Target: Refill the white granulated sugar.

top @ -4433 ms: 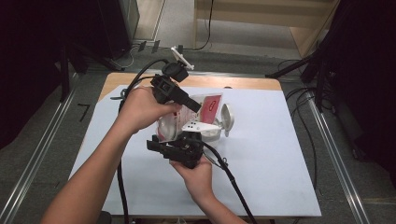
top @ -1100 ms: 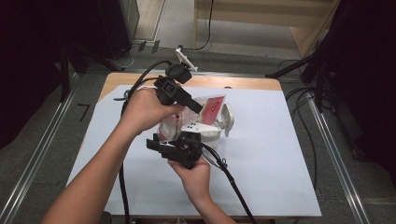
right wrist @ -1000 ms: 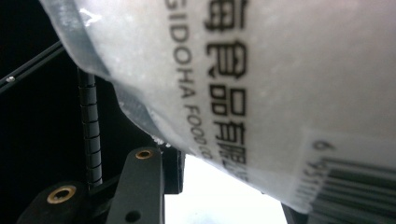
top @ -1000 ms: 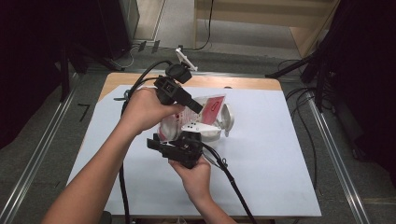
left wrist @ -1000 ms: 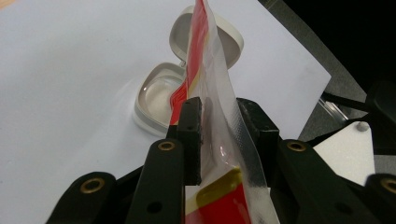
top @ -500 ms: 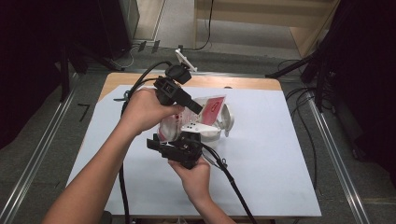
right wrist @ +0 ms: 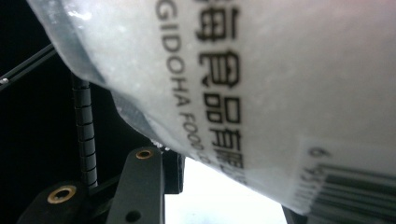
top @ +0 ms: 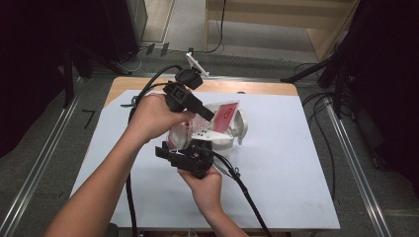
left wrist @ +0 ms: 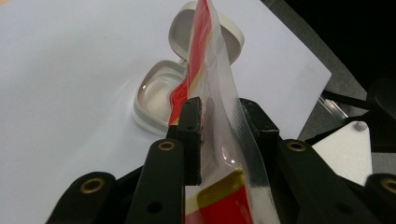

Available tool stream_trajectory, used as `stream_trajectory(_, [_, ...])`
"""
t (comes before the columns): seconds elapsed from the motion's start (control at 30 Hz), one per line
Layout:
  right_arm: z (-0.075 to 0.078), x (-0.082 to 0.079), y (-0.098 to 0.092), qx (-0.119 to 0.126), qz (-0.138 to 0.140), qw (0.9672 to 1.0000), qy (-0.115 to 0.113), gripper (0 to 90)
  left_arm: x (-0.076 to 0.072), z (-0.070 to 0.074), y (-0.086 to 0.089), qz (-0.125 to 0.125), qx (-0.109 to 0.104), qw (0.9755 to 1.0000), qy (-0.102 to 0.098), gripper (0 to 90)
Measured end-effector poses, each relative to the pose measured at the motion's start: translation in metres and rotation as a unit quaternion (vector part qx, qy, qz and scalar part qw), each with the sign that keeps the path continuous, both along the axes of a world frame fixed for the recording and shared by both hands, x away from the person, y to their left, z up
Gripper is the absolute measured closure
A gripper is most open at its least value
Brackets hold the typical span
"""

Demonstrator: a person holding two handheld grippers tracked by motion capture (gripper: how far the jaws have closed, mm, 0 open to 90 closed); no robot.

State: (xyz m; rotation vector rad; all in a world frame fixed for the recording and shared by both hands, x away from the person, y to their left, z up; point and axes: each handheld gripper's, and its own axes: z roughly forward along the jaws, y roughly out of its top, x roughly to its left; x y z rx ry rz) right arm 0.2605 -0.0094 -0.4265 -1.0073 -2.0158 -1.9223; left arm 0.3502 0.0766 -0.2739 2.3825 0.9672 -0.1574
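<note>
At the centre of the high view, my left gripper (top: pixel 206 114) pinches the top edge of the red-and-clear food bag (top: pixel 217 117), and my right gripper (top: pixel 190 148) clamps its lower end. Just right of the bag, a white hinged case (top: pixel 236 129) lies open on the white table (top: pixel 291 163).

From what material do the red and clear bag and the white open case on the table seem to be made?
The bag looks like thin glossy plastic film: it is see-through in parts, wrinkled and catches light, with red and yellow print and black lettering. The white case seems to be hard moulded plastic, smooth with a slight sheen and rounded rims on its hinged lid; coated metal cannot be ruled out.
</note>
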Motion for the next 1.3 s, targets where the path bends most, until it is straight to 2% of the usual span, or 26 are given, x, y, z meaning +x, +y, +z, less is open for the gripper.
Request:
stream_trajectory(0.3, [0.0001, -0.0002, -0.0006, -0.005, 0.005, 1.0000, -0.006, 59.4, 0.0003, -0.0004, -0.0003, 0.003, 0.000, 1.0000, 0.002, 73.1])
stream_trajectory(0.43, [0.0006, -0.0008, 0.0001, -0.025, 0.004, 0.9995, -0.019, 57.4, 0.0003, -0.0005, -0.0005, 0.003, 0.001, 1.0000, 0.001, 73.1])
stream_trajectory(0.6, [0.0012, 0.0004, -0.0023, -0.033, 0.002, 0.9993, -0.018, 62.5, 0.0004, -0.0004, -0.0009, 0.002, -0.002, 1.0000, 0.000, 73.1])
stream_trajectory(0.77, [0.0020, 0.0010, -0.0035, -0.020, 0.008, 0.9997, -0.006, 62.6, 0.0012, -0.0007, -0.0018, 0.001, 0.006, 1.0000, -0.003, 72.8])
stream_trajectory(0.93, [0.0022, 0.0018, -0.0034, -0.016, 0.005, 0.9999, 0.000, 62.5, 0.0001, 0.0001, -0.0034, 0.002, 0.004, 1.0000, -0.007, 73.4])
stream_trajectory(1.07, [0.0033, 0.0037, -0.0038, 0.012, 0.007, 0.9997, 0.022, 62.1, 0.0002, 0.0022, -0.0061, -0.001, 0.009, 0.9999, -0.010, 73.4])
stream_trajectory(1.3, [0.0032, 0.0041, -0.0044, 0.012, 0.005, 0.9997, 0.019, 60.0, 0.0000, 0.0032, -0.0082, -0.002, 0.011, 0.9999, -0.010, 73.4])
